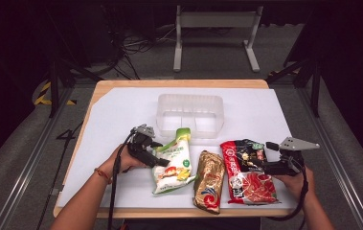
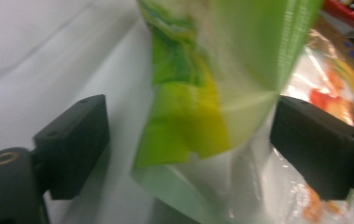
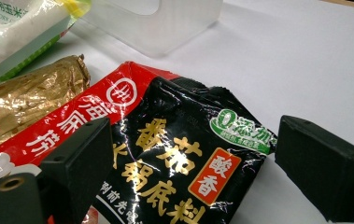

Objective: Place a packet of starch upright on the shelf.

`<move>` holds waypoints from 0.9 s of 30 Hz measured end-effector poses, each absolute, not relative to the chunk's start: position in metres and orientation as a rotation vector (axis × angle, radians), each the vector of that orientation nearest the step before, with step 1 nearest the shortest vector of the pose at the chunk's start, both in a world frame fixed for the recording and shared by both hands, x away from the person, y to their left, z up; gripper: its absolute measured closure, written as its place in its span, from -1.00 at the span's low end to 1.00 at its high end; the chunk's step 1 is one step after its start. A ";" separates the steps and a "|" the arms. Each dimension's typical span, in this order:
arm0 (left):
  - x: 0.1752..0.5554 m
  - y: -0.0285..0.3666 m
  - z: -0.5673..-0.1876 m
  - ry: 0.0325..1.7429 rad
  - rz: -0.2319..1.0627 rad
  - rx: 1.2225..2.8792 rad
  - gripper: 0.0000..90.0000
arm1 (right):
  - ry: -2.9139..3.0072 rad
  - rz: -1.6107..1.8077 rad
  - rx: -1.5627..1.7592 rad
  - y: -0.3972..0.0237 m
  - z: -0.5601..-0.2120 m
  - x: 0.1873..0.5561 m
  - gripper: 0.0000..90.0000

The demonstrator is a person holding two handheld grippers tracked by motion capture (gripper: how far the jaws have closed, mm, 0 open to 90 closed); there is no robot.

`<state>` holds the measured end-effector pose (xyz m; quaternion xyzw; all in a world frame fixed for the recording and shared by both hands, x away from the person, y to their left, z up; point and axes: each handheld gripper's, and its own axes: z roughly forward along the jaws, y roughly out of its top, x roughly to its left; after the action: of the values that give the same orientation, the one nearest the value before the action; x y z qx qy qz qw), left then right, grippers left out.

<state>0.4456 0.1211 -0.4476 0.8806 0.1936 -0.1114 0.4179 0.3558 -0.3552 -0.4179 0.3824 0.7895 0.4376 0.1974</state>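
Lying lengthwise toward the tray, green packet [image 1: 173, 160], slightly tilted

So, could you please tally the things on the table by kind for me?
Food packets: 3 (green and white packet, gold packet, red and black packet)
Clear plastic bins: 1 (bin)
Total: 4

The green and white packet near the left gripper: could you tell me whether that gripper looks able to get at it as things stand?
Probably yes. The left gripper is right at the green and white packet, its jaws open on either side of the packet's edge, with nothing between gripper and packet.
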 end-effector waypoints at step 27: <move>0.421 0.118 -0.439 0.437 -0.065 2.212 0.50 | 2.220 1.219 1.058 -0.354 -0.419 0.358 -0.74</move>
<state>0.4210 0.1180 -0.4390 0.8859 0.1750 -0.0259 0.4288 0.3575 -0.3540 -0.4193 0.3779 0.7930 0.4353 0.1971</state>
